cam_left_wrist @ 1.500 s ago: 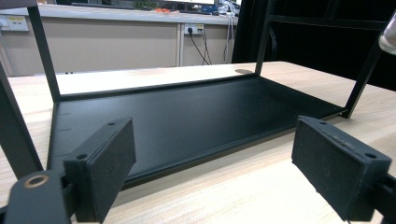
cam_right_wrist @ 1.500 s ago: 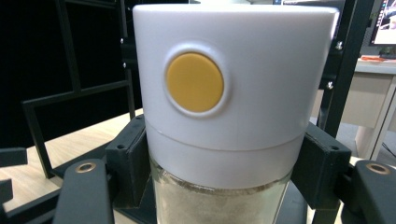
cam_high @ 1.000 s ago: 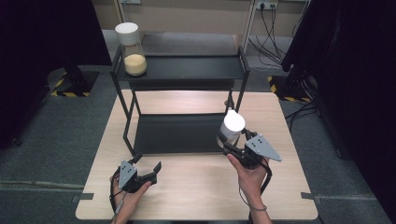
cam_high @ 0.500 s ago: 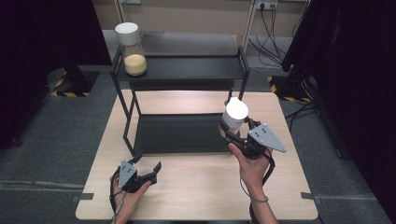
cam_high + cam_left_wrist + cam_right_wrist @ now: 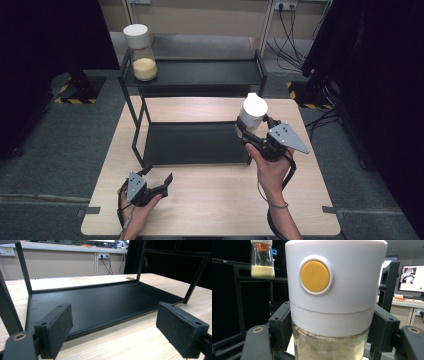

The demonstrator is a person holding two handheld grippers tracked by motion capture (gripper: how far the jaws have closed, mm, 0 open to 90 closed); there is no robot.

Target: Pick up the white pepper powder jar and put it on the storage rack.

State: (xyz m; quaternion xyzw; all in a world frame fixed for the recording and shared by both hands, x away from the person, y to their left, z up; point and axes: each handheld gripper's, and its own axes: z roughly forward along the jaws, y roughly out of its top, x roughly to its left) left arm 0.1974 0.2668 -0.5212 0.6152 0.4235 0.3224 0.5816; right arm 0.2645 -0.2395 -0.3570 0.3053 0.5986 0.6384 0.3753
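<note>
Jar lifted off the table, bound for the rack.

High view: the right gripper [image 5: 251, 131], pinching the white-lidded jar [image 5: 251, 113], has risen since a second ago and now sits beside the shelf rack [image 5: 192, 75]; the left gripper [image 5: 159, 180] rests, jaws spread. Left gripper view: nothing between its pads [image 5: 57, 325]. Right gripper view: both pads [image 5: 282, 323] press the jar's glass just under the lid; a placement likely follows.
</note>
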